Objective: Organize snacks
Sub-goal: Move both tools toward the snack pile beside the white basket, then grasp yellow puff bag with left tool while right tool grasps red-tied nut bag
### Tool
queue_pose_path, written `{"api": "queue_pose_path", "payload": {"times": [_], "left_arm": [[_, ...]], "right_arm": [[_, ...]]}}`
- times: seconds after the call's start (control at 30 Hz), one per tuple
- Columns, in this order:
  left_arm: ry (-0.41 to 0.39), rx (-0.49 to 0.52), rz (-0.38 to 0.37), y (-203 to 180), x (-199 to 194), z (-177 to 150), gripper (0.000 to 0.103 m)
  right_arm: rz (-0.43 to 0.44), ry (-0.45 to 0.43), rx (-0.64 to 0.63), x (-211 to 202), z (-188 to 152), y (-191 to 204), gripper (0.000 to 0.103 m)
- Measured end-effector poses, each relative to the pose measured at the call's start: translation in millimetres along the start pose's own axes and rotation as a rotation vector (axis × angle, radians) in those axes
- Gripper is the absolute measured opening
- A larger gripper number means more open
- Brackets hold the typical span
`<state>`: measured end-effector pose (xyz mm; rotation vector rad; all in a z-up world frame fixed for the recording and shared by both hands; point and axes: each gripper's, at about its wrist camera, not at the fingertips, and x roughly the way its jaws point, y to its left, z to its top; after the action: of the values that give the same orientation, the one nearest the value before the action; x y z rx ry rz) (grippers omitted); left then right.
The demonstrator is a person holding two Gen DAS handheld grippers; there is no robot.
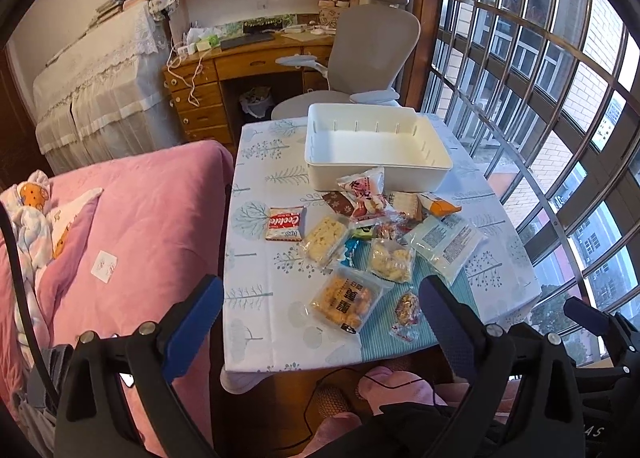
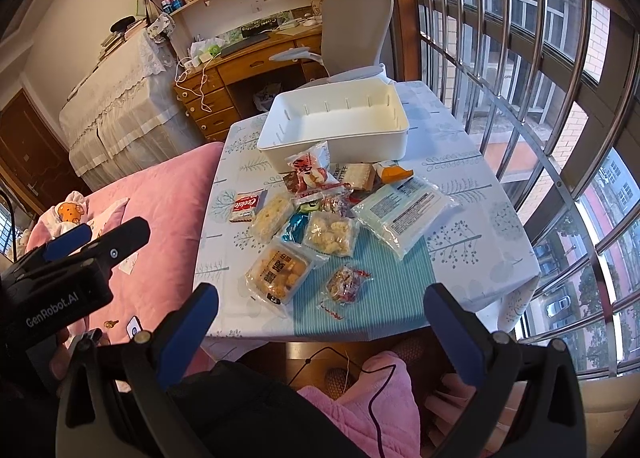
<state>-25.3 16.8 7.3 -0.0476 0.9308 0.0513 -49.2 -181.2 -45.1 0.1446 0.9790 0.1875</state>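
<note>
My left gripper (image 1: 322,310) hangs above the near edge of the small table (image 1: 256,322), which is covered by a white cloth printed with pale trees; its blue-padded jaws stand wide apart and grip nothing. My right gripper (image 2: 320,322) hangs at the same near edge, jaws likewise wide and empty (the left unit's black body shows at the left border of the right wrist view).

The white rectangular plastic bin (image 1: 376,146) sits at the far end of the table, with nothing inside it. The loose heap of wrapped snacks (image 1: 372,234) lies on the cloth in front of the bin, between it and my jaws. Within the heap:
- a red-and-white cookie packet (image 1: 285,223) lies at the left edge;
- a clear pouch of orange-brown biscuits (image 1: 345,304) lies nearest the left jaws;
- a large pale flat packet with a printed label (image 1: 446,240) lies on the right.

A pink bed cover (image 1: 132,226) adjoins the table on the left.
</note>
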Motion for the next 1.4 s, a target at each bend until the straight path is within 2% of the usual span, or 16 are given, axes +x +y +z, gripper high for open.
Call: {"api": "queue_pose_path", "payload": {"times": [0.2,0.43,0.63,0.77,1.13,1.4], "left_arm": [[0.037,-0.025,-0.007,2,10,2,0.098],[0.132,-0.066,-0.003,4,37,2,0.098],[0.206,-0.093,-0.013,4,67,-1,0.098],[0.272,-0.124,-0.029,6,93,-4,0.098],[0.526,-0.213,-0.116,2,193,-13,0.098],[0.725,-0.289,-0.133,-4,260,-24,0.097]], "right_arm": [[0.006,0.032,0.045,7,3,-10,0.103],[0.023,0.097,0.089,27,9,-22,0.103],[0.043,0.193,0.143,60,14,-32,0.103],[0.058,0.291,0.193,89,12,-37,0.103],[0.080,0.539,0.361,177,-1,-55,0.095],[0.037,0.719,0.484,238,-13,-74,0.082]]}}
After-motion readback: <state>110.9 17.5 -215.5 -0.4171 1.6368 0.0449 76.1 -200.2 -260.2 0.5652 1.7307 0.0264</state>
